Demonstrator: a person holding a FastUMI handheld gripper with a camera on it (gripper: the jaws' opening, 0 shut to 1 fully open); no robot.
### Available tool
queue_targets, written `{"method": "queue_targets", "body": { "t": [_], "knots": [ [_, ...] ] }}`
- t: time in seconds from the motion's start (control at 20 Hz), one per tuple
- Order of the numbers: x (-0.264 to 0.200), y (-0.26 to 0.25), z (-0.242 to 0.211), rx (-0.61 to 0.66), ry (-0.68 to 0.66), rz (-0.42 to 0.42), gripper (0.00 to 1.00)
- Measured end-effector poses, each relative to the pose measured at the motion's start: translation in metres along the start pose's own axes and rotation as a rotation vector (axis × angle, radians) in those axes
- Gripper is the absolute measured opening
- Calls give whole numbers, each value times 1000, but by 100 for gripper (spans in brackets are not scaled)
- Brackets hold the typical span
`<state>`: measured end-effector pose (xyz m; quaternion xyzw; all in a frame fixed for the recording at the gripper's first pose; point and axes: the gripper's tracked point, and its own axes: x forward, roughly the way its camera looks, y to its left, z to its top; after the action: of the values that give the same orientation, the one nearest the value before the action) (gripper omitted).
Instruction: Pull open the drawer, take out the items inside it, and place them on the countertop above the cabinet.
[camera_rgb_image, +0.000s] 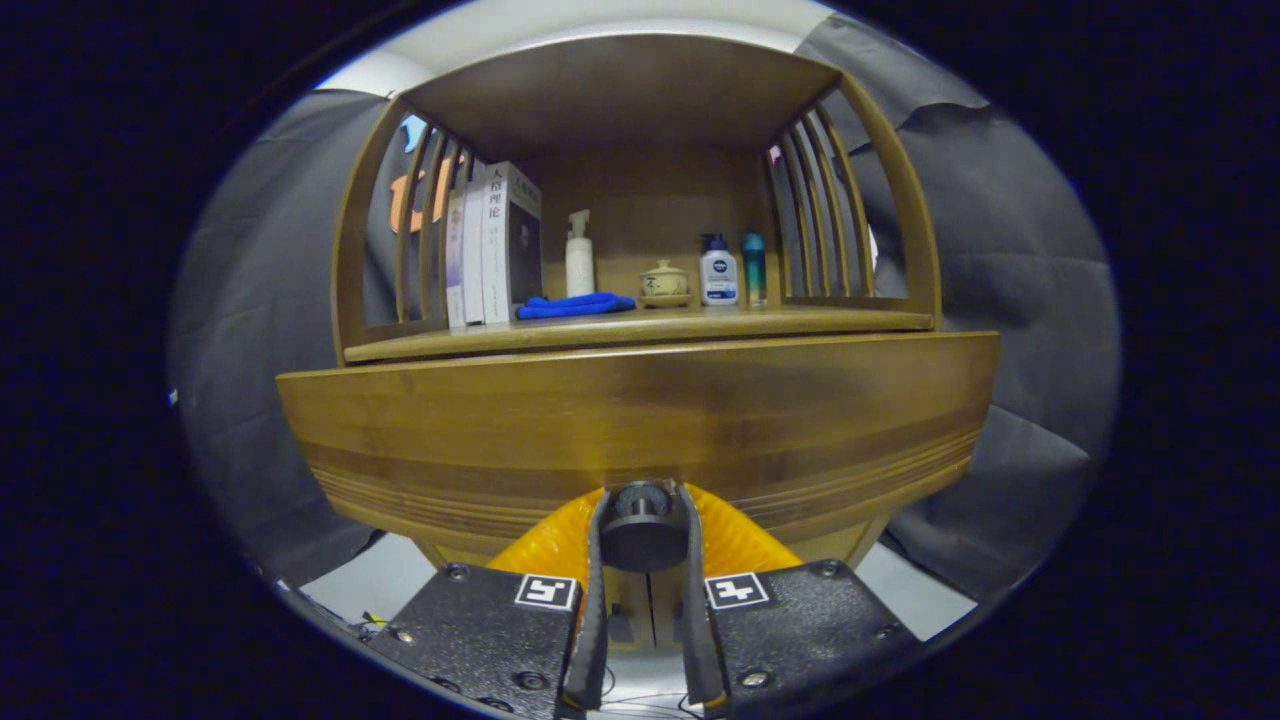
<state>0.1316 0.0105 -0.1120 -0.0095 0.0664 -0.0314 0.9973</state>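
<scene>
A wooden cabinet stands right in front of me, its wide drawer front (640, 410) spanning the view. A round dark knob (642, 528) juts from the lower middle of that front. My gripper (642, 512) is shut on the knob, one finger pressing on each side of it. The drawer front appears to stand a little forward of the cabinet; its inside is hidden. Above it runs the countertop (820, 320), a wooden shelf under a slatted hutch.
On the countertop stand several books (492, 245) at the left, a blue cloth (575, 305), a white pump bottle (579, 255), a small lidded pot (664, 282), a white and blue bottle (718, 270) and a teal bottle (754, 268). Slatted sides close both ends.
</scene>
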Motion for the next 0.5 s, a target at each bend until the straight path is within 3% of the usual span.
{"method": "queue_targets", "body": {
  "t": [0.5],
  "knots": [
    [-50, 0, -19, -7, 3, -4, 34]
  ]
}}
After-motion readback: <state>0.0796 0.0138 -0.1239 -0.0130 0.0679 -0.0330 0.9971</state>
